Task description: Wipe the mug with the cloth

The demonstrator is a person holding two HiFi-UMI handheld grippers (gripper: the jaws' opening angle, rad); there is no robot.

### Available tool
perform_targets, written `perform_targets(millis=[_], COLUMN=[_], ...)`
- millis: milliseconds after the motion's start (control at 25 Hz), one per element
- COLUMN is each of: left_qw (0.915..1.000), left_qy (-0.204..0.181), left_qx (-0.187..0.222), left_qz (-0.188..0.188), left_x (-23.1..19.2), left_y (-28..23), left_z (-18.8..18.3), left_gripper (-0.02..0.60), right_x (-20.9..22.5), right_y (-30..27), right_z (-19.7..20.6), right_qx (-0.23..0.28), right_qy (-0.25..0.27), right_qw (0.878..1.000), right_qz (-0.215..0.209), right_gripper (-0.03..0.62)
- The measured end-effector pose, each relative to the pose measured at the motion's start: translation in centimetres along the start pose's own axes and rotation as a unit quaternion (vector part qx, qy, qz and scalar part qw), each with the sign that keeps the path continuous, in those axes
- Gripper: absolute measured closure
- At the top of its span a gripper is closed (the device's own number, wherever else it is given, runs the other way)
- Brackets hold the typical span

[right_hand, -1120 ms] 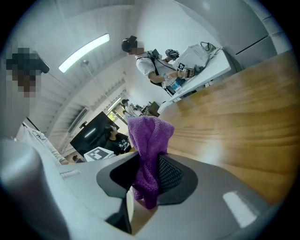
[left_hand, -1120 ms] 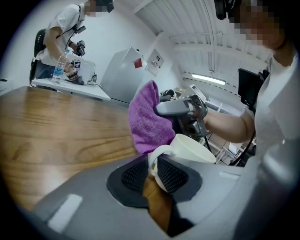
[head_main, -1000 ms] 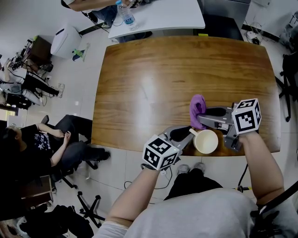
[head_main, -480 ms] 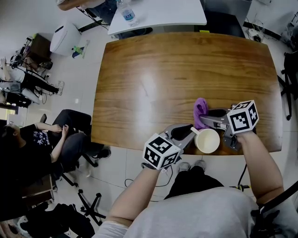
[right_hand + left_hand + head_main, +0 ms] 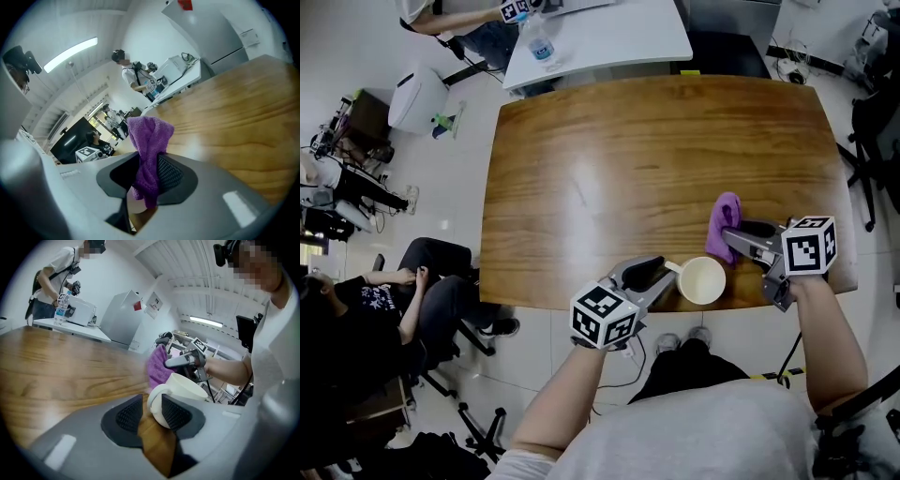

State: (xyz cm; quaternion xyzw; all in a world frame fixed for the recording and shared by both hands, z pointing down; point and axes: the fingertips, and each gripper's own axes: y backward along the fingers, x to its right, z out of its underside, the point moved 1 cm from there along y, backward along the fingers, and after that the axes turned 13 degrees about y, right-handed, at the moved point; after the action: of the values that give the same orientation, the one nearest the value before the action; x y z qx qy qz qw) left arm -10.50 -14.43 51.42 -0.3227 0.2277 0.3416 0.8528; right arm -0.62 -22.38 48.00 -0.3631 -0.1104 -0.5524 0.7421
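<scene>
Re-clamp left gripper (image 5: 151, 411) — jaws just opening, slack round mug handle (image 5: 154, 401) — then sweep right gripper's (image 5: 149, 174) pinched cloth (image 5: 725, 217) from one o'clock.

The mug (image 5: 701, 280) is sitting at the table's (image 5: 609, 159) near edge. The cloth (image 5: 724, 223) is hanging just behind and right of the mug, and a bottle (image 5: 539, 42) is standing far behind-left.

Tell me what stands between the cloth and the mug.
Nothing visible does. The cloth, clamped in the right gripper, hangs close to the mug, and only a strip of bare table shows between them.
</scene>
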Motion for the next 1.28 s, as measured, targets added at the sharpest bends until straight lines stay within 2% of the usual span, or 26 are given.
perform_targets(millis=[80, 200, 280, 320, 400, 480, 600, 680, 800, 920, 1000, 1120, 1280], left_qw=[0.9999, 0.9997, 0.9994, 0.9988, 0.9964, 0.9915, 0.9812, 0.9800, 0.9796, 0.9790, 0.9811, 0.9850, 0.9865], left_qy=[0.000, -0.005, 0.004, 0.009, 0.020, 0.039, 0.046, 0.009, -0.070, -0.118, -0.122, -0.106, -0.110], left_qx=[-0.001, -0.001, 0.019, 0.036, 0.075, 0.115, 0.158, 0.159, 0.143, 0.124, 0.117, 0.108, 0.099], left_qz=[0.012, 0.025, 0.030, 0.031, 0.033, 0.046, 0.101, 0.120, 0.122, 0.111, 0.095, 0.083, 0.072], left_x=[0.0, 0.1, 0.2, 0.5, 1.7, 4.2, 10.6, 15.5, 22.8, 29.3, 32.7, 37.8, 43.8], left_y=[0.7, 2.3, 4.3, 5.6, 8.7, 11.7, 14.9, 16.1, 17.0, 17.3, 17.4, 18.5, 20.9], left_z=[0.1, 0.7, 0.8, 0.6, -0.2, -1.4, -2.1, -1.5, 2.0, 8.1, 12.5, 18.1, 21.7], left_gripper=[0.411, 0.402, 0.404, 0.416, 0.483, 0.580, 0.580, 0.580, 0.580, 0.580, 0.580, 0.580, 0.580], right_x=[-0.6, -2.5, -4.7, -6.1, -9.7, -13.7, -19.4, -22.4, -26.2, -29.8, -32.1, -35.4, -38.6], right_y=[1.6, 4.5, 6.7, 7.9, 10.2, 12.7, 15.9, 17.4, 19.3, 21.6, 23.3, 26.5, 30.9], right_z=[-0.3, -1.1, -1.7, -1.8, -1.8, -1.1, 1.5, 4.1, 9.4, 15.8, 19.9, 25.4, 29.0], right_qx=[0.027, 0.069, 0.091, 0.099, 0.113, 0.124, 0.132, 0.136, 0.143, 0.143, 0.140, 0.140, 0.153], right_qy=[-0.008, -0.004, 0.012, 0.025, 0.056, 0.086, 0.113, 0.120, 0.125, 0.133, 0.137, 0.127, 0.109], right_qw=[1.000, 0.997, 0.994, 0.993, 0.990, 0.987, 0.983, 0.982, 0.981, 0.981, 0.980, 0.982, 0.982], right_qz=[0.015, 0.039, 0.052, 0.055, 0.056, 0.055, 0.054, 0.049, 0.032, 0.017, 0.008, -0.004, -0.003], right_gripper=[0.479, 0.479, 0.479, 0.479, 0.479, 0.479, 0.479, 0.479, 0.479, 0.479, 0.479, 0.479, 0.480])
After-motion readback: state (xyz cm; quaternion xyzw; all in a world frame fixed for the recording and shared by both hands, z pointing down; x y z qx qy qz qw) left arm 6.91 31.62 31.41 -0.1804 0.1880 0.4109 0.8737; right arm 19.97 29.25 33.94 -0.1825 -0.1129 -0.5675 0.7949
